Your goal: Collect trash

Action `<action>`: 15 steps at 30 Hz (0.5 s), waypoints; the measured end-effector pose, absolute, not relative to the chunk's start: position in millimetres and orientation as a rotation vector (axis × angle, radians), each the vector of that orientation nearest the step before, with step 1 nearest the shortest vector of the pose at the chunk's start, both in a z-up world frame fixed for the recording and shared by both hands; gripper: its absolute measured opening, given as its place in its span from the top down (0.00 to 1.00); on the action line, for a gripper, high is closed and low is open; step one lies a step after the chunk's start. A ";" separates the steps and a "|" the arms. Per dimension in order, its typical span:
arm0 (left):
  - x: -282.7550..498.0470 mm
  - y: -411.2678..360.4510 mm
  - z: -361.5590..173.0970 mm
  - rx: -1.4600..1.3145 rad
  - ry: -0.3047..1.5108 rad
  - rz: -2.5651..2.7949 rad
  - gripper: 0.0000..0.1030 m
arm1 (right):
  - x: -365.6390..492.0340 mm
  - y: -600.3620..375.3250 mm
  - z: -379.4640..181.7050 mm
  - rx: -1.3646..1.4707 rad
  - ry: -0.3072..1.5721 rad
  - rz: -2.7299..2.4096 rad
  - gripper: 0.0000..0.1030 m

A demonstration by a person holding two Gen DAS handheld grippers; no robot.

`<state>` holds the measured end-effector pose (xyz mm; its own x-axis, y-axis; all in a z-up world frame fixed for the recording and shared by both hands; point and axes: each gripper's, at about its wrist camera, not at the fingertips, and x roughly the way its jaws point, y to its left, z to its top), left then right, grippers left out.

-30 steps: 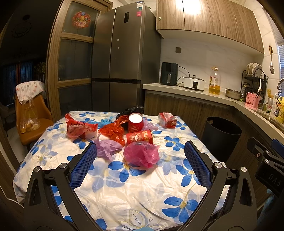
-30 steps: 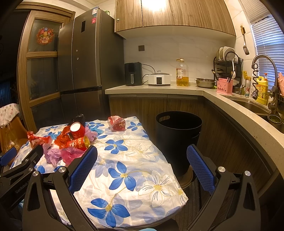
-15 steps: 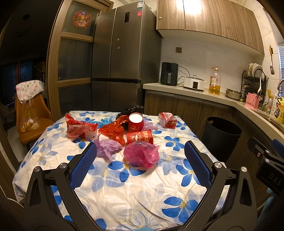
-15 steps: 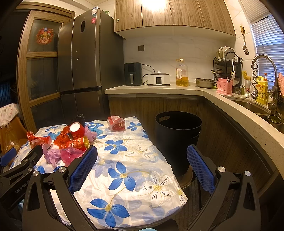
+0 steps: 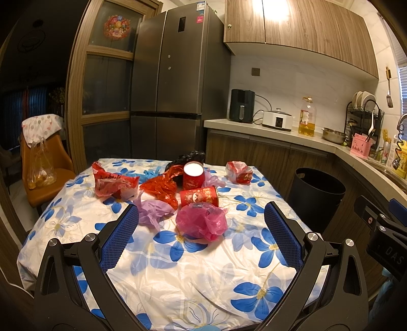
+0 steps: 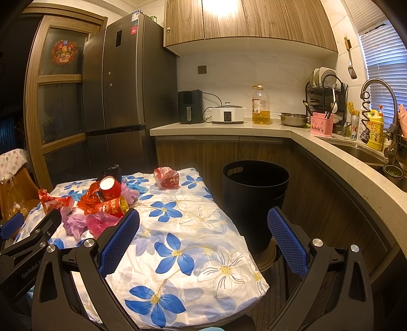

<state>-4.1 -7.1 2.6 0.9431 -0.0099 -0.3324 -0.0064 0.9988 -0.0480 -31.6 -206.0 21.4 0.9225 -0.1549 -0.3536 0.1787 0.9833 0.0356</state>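
Warm ceiling light glares off the upper cabinets (image 5: 292,23); fisheye edges bend and darken, centre sharp.

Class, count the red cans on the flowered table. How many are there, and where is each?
2. One red can stands upright at the middle of the trash pile; the other lies on its side just in front of it. The crumpled bags could hide more.

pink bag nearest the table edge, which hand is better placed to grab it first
Left. The left tool, open, has the pink bag centred between its fingers. The right tool faces bare tablecloth, with the bag off to its left.
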 end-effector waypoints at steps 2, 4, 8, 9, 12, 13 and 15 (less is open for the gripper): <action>-4.0 -6.9 2.6 -0.049 0.339 -0.001 0.06 | -31.6 -205.9 21.2 0.068 0.358 -0.172 0.05; -4.1 -7.0 2.5 -0.049 0.339 -0.001 0.06 | -31.5 -206.1 21.4 0.069 0.358 -0.171 0.05; -3.9 -7.8 2.5 -0.049 0.339 -0.001 0.06 | -31.0 -206.3 21.5 0.068 0.358 -0.171 0.05; -4.0 -8.2 2.5 -0.049 0.340 -0.002 0.06 | -31.1 -206.3 21.4 0.069 0.358 -0.170 0.05; -4.4 -8.7 2.5 -0.050 0.339 -0.002 0.06 | -30.7 -206.6 21.9 0.069 0.358 -0.172 0.05; -3.9 -7.7 2.5 -0.050 0.339 -0.001 0.06 | -30.9 -206.6 21.6 0.070 0.358 -0.171 0.05; -4.1 -8.4 2.4 -0.049 0.339 -0.002 0.06 | -30.5 -206.5 21.7 0.070 0.359 -0.172 0.05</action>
<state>-4.1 -8.4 2.4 0.9430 -0.0101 -0.3325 -0.0065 0.9988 -0.0487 -30.5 -206.5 21.7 0.9219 -0.1551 -0.3550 0.1798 0.9830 0.0373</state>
